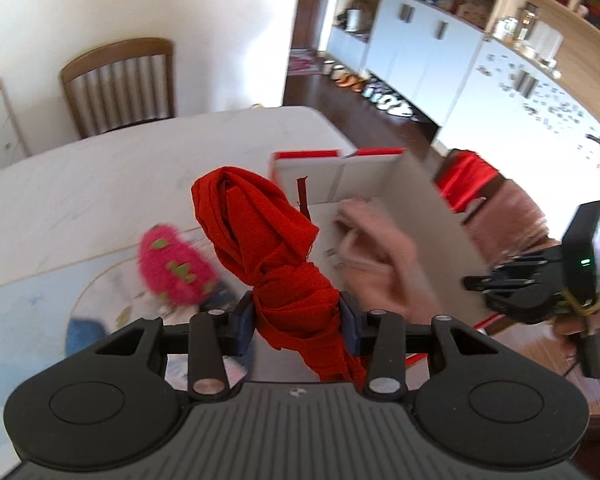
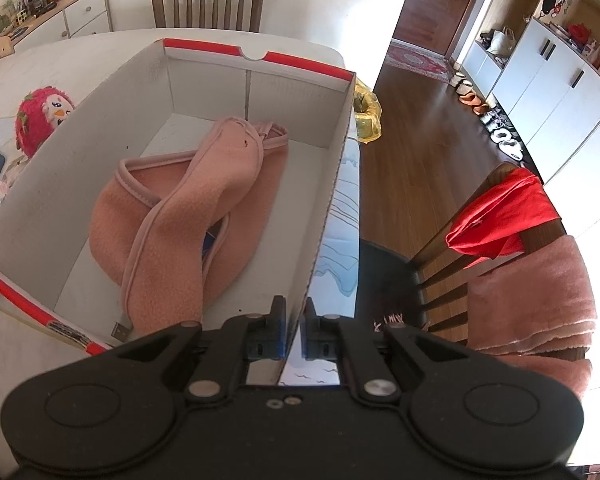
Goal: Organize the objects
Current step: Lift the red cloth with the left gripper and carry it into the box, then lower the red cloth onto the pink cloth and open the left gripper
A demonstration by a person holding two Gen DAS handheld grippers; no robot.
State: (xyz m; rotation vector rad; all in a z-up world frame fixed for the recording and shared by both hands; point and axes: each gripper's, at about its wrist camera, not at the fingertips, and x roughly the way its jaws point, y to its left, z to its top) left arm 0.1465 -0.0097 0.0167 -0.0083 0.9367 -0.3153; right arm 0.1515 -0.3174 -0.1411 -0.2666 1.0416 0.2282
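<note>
Red knitted cloth point(image 1: 276, 248), bunched and knotted into a loose bundle, is clamped between the two blue pads of the left gripper point(image 1: 297, 322) and stands up above the white marble-look table point(image 1: 100, 184), with a tail hanging down below the pads. Beyond it to the right stands the open white cardboard box with red rim point(image 2: 256, 56), and a pale pink fleece garment point(image 2: 188, 204) lies crumpled on the box's floor. To the left of the box, on the table, lies a bright pink plush toy with green spots point(image 1: 176, 268), resting on a pale blue printed mat point(image 1: 24, 312). The right gripper point(image 2: 296, 330) has its pads pinched together on the box's near right wall, the thin cardboard edge standing between them. Farther right, a wooden chair point(image 2: 496, 184) carries a red garment point(image 2: 500, 216) and a pink towel point(image 2: 536, 304) over its back.
</note>
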